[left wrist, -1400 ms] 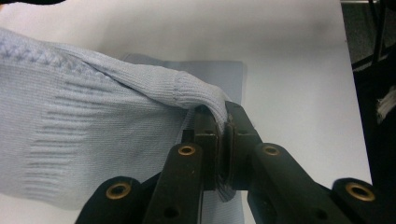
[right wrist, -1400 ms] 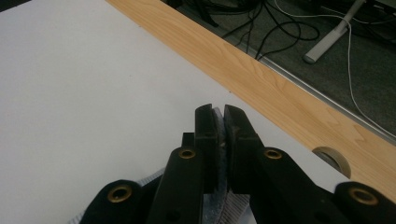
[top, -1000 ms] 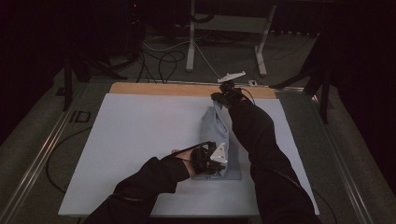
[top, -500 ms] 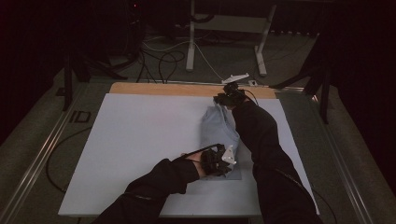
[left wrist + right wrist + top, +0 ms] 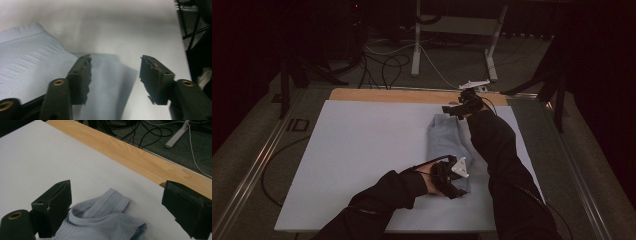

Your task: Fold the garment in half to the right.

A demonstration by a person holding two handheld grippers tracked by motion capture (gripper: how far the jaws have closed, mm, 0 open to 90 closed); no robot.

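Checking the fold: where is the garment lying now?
In the high view, the garment lies folded on the white board's right half, between the left gripper and the right gripper.

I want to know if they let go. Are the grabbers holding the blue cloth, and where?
Nothing is held. Both the left gripper and right gripper have just been opening their jaws, and the folded cloth lies loose beneath them.
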